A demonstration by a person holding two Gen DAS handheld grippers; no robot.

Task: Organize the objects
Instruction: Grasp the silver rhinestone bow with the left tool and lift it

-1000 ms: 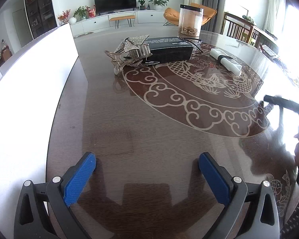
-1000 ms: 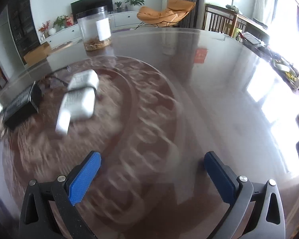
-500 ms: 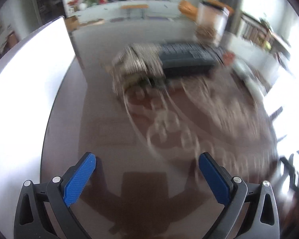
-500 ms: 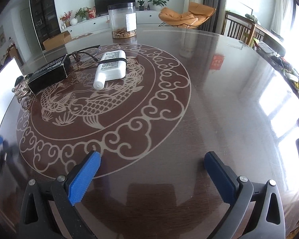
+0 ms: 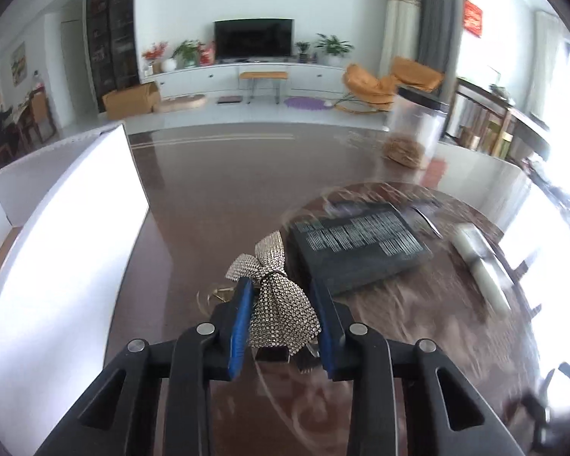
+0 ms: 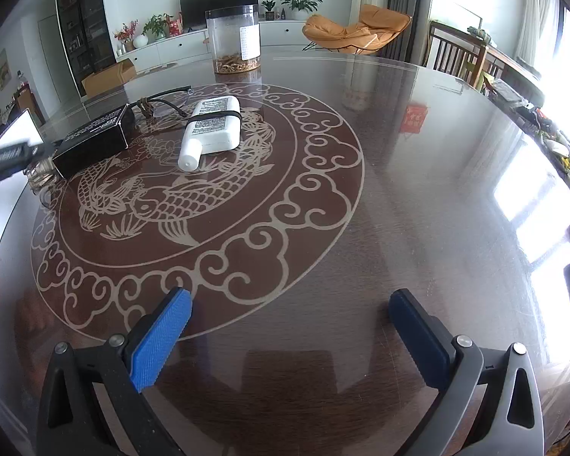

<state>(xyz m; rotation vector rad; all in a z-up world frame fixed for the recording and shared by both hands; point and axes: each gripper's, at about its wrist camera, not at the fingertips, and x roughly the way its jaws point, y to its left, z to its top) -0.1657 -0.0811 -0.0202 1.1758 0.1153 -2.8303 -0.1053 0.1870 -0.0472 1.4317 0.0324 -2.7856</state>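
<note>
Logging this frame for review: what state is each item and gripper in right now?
left gripper: closing, rhinestone bow between its fingers.
rhinestone bow: between the fingers; contact with the table unclear.
right gripper: open, nothing between its fingers.
white bottle: lying on its side, capped, black band around it.
black box: lying flat, shut.
clear jar: upright, lidded, contents only at the bottom.
white bin: standing beside the table.

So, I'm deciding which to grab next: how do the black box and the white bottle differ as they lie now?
The black box is dark, flat-sided and rectangular with white print on top; the white bottle is pale and rounded, with a cap at one end. The bottle has a dark band across its body; the box has none. The box lies nearer the table's edge, the bottle nearer the middle of the fish pattern. Both lie flat on the table, ungripped.
</note>
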